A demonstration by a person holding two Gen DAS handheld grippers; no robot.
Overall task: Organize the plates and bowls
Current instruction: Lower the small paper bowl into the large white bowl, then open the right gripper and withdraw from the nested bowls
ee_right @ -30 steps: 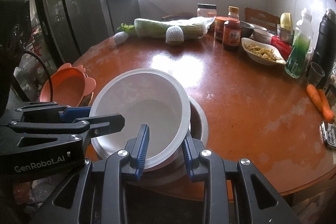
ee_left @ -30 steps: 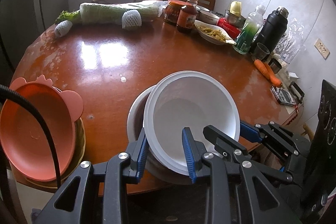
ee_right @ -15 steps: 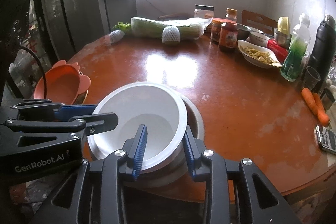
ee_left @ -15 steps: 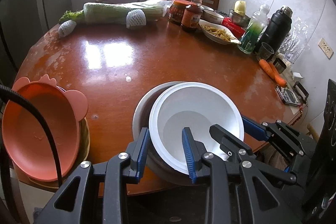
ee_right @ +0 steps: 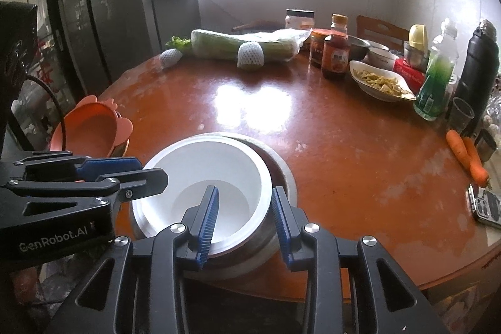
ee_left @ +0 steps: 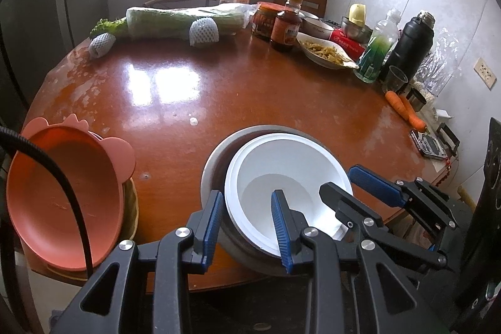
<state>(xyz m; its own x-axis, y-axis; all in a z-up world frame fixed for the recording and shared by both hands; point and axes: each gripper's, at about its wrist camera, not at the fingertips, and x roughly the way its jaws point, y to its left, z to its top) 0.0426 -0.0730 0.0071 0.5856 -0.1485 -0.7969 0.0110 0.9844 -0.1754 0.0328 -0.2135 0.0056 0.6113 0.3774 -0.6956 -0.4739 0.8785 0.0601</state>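
A white bowl sits nested in a grey metal bowl at the near edge of the round brown table. My left gripper is shut on the white bowl's near-left rim, one finger inside and one outside. My right gripper straddles the near-right rim of both bowls. Its jaws stand slightly apart from the walls. A pink plate with ears lies tilted on a yellowish dish at the left edge.
Along the far side lie a wrapped cabbage, sauce jars and a bottle, a dish of food, a green bottle and a black flask. Carrots and a small device lie at the right edge.
The white bowl was held up and tilted over the grey bowl; it has sunk down into it. The right gripper's jaws have widened a little.
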